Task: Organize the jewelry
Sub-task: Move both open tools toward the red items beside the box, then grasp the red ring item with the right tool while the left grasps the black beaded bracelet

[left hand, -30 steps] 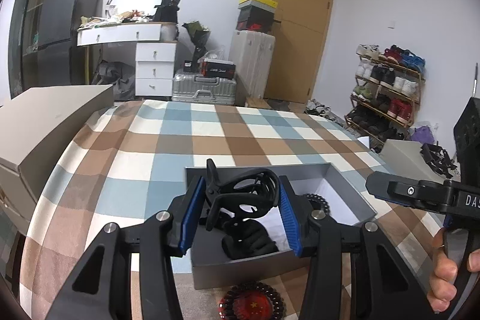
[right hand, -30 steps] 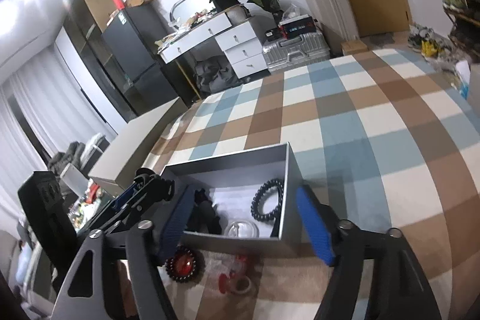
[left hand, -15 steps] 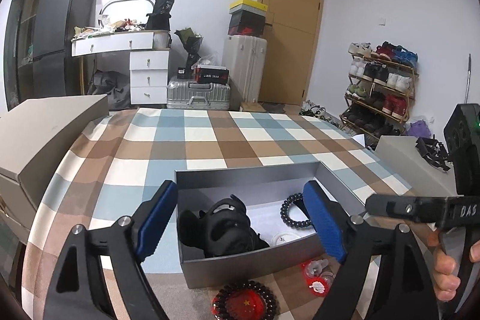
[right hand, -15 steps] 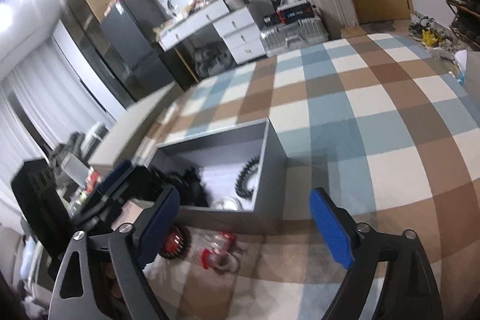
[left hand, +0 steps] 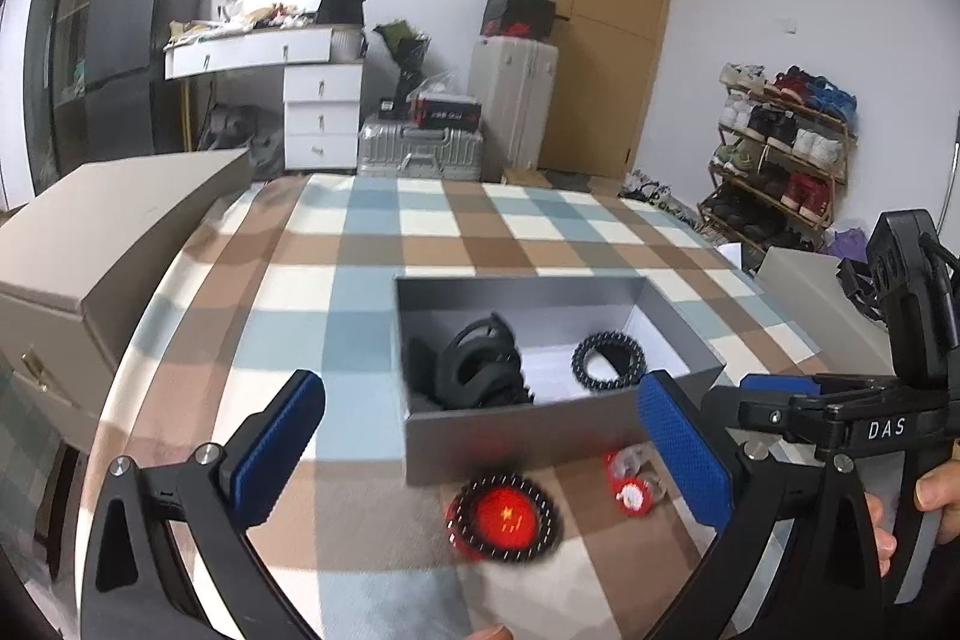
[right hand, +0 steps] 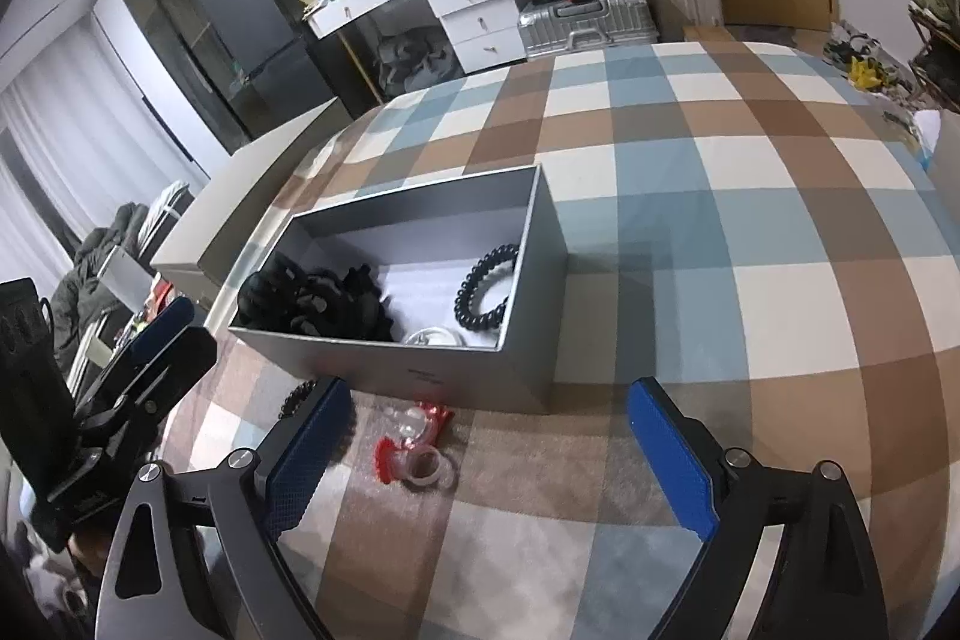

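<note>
1. The grey box [left hand: 528, 436] is a matte, straight-walled rectangle with no lid on, sitting on the checked cloth [left hand: 372, 292] of blue, brown and cream squares that covers the desk.
2. Inside the box, at its left end, lies a heap of black hair clips [left hand: 474, 370], glossy and curved. At its right end lies a ring-shaped black bead bracelet [left hand: 609, 361] on a white lining. In the right wrist view a clear round item [right hand: 435, 337] rests against the near wall; I cannot tell what it is.
3. On the cloth just in front of the box lie a red disc ringed by dark beads [left hand: 504, 514], blurred, and a small piece of red and clear plastic [right hand: 414, 451].
4. My left tongs [left hand: 486, 454] stand wide apart and hold nothing; their jaws have just been opening. The blue pads are finely dimpled, and the tongs point downward at the near wall of the box.
5. My right tongs [right hand: 489, 457] also gape, having just been opening, and grip nothing. They tilt steeply toward the red and clear piece, which lies between the pads untouched.
6. Fingers [left hand: 936, 487] of my right hand wrap the right tongs' handle.
</note>
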Demonstrator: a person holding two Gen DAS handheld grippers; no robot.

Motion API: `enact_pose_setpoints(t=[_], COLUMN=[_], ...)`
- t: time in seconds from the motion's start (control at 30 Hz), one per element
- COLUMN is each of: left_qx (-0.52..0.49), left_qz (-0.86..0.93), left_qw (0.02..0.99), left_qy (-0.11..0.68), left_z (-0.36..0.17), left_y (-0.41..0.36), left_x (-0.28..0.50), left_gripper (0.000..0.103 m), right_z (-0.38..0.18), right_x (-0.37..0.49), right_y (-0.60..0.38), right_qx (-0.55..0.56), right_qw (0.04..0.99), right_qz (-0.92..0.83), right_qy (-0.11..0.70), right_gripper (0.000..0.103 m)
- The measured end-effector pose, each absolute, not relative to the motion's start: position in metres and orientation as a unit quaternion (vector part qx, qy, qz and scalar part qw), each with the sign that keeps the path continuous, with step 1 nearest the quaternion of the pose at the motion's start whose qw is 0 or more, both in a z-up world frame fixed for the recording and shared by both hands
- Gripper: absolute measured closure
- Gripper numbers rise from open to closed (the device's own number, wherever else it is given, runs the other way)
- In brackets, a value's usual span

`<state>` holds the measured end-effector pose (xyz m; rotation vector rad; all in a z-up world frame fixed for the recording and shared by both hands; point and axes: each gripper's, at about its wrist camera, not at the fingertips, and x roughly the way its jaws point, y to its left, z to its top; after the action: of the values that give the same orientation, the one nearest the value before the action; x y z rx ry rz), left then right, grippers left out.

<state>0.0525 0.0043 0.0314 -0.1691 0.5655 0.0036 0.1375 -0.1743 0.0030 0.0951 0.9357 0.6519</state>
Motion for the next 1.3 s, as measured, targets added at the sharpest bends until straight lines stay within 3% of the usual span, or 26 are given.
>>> enact_pose_setpoints(t=[0.57,0.9,1.1,1.3], left_qx=[-0.012,-0.044,-0.051,-0.053], left_qz=[0.013,0.009,0.009,0.007], left_qw=[0.941,0.939,0.936,0.935], left_qy=[0.337,0.341,0.35,0.351], left_z=[0.013,0.008,0.003,0.002], left_y=[-0.013,0.001,0.003,0.002], left_x=[0.043,0.036,0.037,0.037], left_gripper=[0.001,0.001,0.001,0.001], right_z=[-0.02,-0.029,-0.03,-0.03], right_x=[0.113,0.098,0.098,0.096], right_y=[-0.136,-0.114,-0.109,-0.106], right_qx=[-0.094,-0.139,-0.146,-0.159], right_qw=[0.816,0.811,0.815,0.823], right_qz=[0.335,0.344,0.342,0.332], right_qy=[0.462,0.453,0.445,0.433], right_gripper=[0.012,0.035,0.04,0.061])
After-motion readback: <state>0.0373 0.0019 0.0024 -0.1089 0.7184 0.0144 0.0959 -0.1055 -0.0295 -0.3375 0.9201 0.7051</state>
